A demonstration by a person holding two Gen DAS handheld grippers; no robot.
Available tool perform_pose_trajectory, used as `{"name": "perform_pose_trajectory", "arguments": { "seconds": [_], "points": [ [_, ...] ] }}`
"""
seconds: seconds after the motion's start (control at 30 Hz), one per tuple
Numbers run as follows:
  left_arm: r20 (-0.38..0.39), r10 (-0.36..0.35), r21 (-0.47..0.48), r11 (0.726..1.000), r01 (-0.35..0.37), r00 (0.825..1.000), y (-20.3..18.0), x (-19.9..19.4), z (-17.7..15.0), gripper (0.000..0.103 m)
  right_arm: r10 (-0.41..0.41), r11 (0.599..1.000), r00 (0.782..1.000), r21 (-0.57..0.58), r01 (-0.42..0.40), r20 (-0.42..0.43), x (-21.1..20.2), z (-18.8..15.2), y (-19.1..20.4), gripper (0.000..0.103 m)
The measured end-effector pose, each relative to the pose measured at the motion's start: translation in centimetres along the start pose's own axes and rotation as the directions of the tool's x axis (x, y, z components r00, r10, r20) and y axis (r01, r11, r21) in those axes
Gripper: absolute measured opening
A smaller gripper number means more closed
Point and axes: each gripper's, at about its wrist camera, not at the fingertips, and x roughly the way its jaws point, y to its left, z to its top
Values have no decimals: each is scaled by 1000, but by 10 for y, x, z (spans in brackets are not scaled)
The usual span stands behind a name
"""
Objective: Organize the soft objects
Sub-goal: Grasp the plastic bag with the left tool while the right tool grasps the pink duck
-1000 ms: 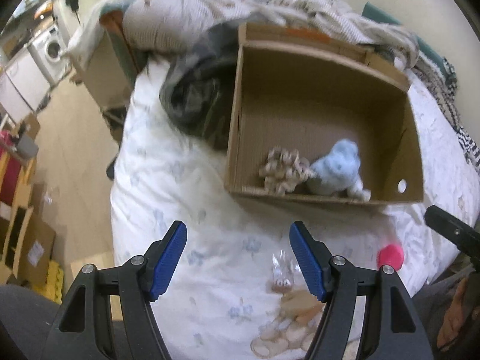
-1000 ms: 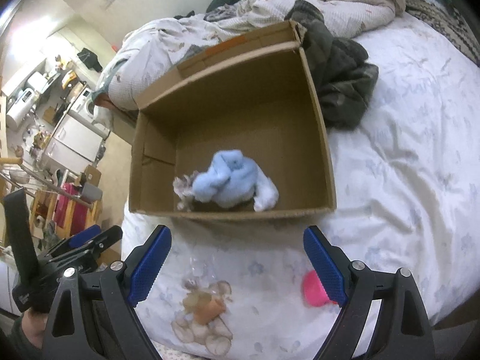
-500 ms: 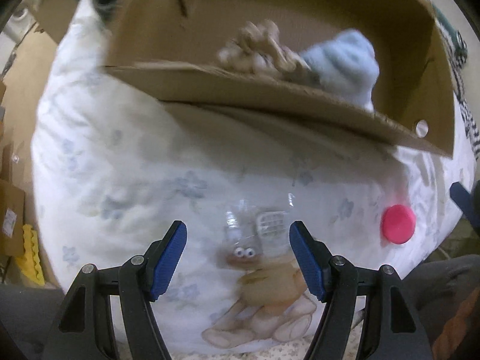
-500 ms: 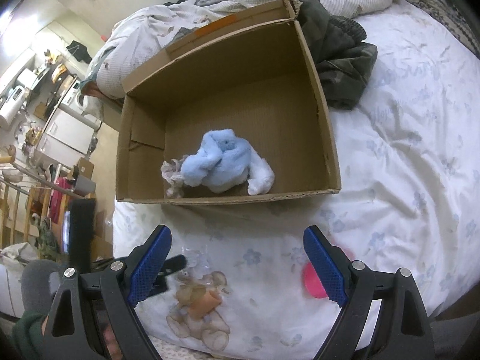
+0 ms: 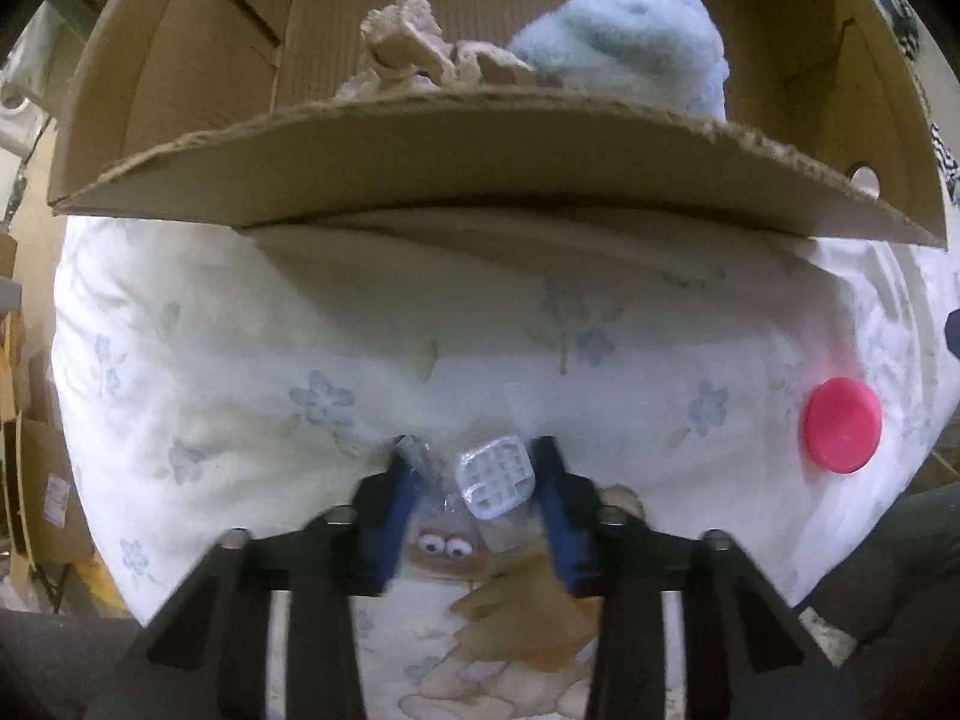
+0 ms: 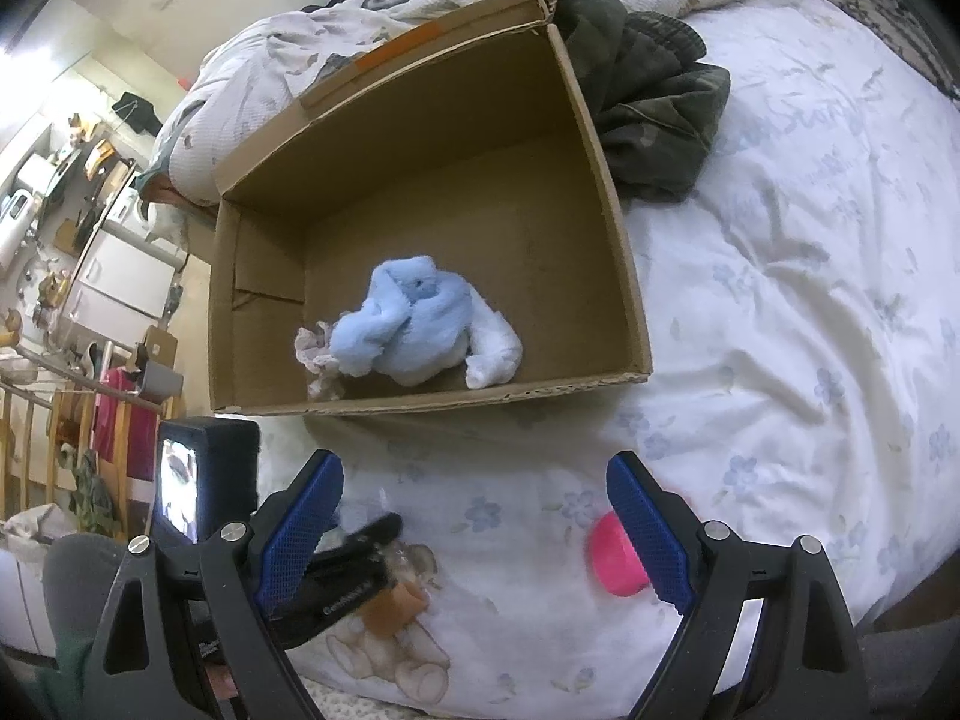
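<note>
The cardboard box [image 6: 606, 192] sits on the white bed cover [image 6: 780, 312] with little blue flowers. Inside the box, by its near wall, lies a fluffy light blue soft toy [image 6: 414, 324]. A small beige crumpled cloth [image 6: 318, 354] touches it on the side toward the room.

In front of the box, on the bed cover, lies a small brown toy in a clear plastic bag [image 5: 474, 480]. It has two googly eyes. The left gripper [image 5: 474, 474] is down on it, and its blue pads [image 5: 390, 510] pinch the bag from both sides. A white grid piece [image 5: 495, 474] inside the bag shows between the pads.

The right gripper [image 6: 474, 516] hangs above the bed cover in front of the box. Its blue pads are spread wide and hold nothing.

A pink round cap [image 5: 840, 432] lies on the bed cover near the front corner of the box. A dark green jacket [image 6: 648, 102] lies bunched up against the far corner of the box.
</note>
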Motion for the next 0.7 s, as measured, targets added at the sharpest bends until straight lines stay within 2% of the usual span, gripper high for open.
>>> {"name": "perform_pose_trajectory", "arguments": {
  "seconds": [0.07, 0.17, 0.3, 0.4, 0.47, 0.57, 0.63, 0.7],
  "points": [
    [3, -15, -18, 1000, 15, 1000, 5, -4, 0, 23, 2, 1000, 1000, 9, -2, -1, -1, 0, -3, 95],
    [42, -19, -52, 998, 21, 999, 17, -19, 4, 23, -2, 999, 1000, 40, 2, -7, -3, 0, -12, 95],
    [96, -25, -105, 994, 35, 995, 32, -44, 4, 23, -61, 994, 996, 84, 67, -70, 6, -3, -28, 95],
    [123, -22, -141, 989, 40, 992, 46, -61, -2, 23, -135, 984, 976, 91, 152, -170, 25, -11, -40, 95],
    [132, 19, -149, 989, 1, 991, 51, -68, -6, 23, -209, 970, 952, 73, 230, -223, 38, -16, -46, 95],
    [119, 7, -175, 984, 14, 993, 62, -69, -5, 23, -202, 970, 933, 69, 232, -297, 55, -20, -50, 94],
    [122, 15, -179, 984, 7, 992, 69, -71, -7, 23, -203, 971, 928, 58, 232, -313, 60, -21, -49, 84],
    [137, 34, -183, 983, -8, 990, 80, -76, -4, 23, -218, 970, 922, 32, 240, -321, 64, -21, -45, 84]
  ]
}}
